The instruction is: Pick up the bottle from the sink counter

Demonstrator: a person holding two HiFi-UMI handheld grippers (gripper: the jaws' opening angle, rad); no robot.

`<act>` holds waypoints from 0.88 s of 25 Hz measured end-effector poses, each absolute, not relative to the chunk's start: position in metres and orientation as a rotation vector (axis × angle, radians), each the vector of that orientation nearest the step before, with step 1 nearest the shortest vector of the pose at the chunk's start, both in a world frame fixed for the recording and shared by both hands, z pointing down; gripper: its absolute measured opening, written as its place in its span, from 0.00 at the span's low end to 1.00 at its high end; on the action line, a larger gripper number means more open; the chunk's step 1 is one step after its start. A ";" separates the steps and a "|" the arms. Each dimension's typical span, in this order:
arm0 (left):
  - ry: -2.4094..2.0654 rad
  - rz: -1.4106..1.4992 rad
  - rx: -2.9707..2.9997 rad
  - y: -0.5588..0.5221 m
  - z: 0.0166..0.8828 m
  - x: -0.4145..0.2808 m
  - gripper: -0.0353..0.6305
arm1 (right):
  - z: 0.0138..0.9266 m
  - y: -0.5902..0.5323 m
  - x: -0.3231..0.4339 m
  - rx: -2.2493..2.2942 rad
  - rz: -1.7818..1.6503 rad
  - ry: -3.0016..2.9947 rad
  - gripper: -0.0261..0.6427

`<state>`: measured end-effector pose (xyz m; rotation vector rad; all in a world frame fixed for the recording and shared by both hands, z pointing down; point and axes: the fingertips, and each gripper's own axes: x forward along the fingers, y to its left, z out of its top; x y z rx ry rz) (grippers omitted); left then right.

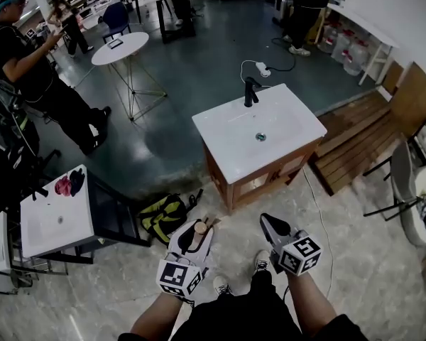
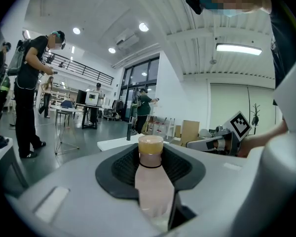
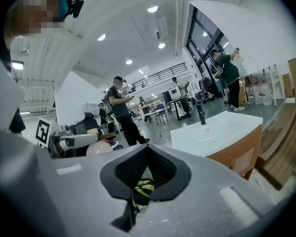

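the bottle [image 2: 151, 181] is not on the sink desk [image 1: 234, 137] now. it sits in the left claw [image 1: 197, 233], low in the middle of the head view, close to the person's legs. the claw squeezes its pink body from both sides, and the tan cap sticks out past the tips. the right claw [image 3: 147, 149] is pinched closed with nothing in it.

what could go wrong: i think the bottle could slide out and drop to the floor if the left claw loosens or tips down more. its side looks smooth, so a quick swing might shake it free. the two claws are near each other, so one could bump the other.

count: one bottle, two claws, one sink desk in the middle with one black tap [image 1: 250, 91], one more white desk [image 1: 53, 222] at the lower left, one round table [image 1: 121, 48] at the upper left, and one yellow and black bag [image 1: 162, 217] on the floor.
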<state>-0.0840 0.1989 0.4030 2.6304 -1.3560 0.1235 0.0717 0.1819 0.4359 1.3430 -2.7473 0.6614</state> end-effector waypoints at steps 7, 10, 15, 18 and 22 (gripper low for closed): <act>-1.354 0.118 2.636 0.214 0.401 -0.093 0.26 | 0.433 0.199 0.065 1.350 0.603 -2.732 0.04; -1.351 0.116 2.640 0.219 0.401 -0.094 0.26 | 0.431 0.205 0.064 1.346 0.582 -2.729 0.04; -1.347 0.110 2.644 0.223 0.397 -0.096 0.26 | 0.425 0.210 0.062 1.351 0.569 -2.728 0.04; -1.343 0.108 2.653 0.226 0.395 -0.095 0.26 | 0.423 0.213 0.062 1.355 0.559 -2.730 0.04; -1.341 0.109 2.658 0.229 0.394 -0.093 0.26 | 0.420 0.216 0.062 1.357 0.592 -2.758 0.04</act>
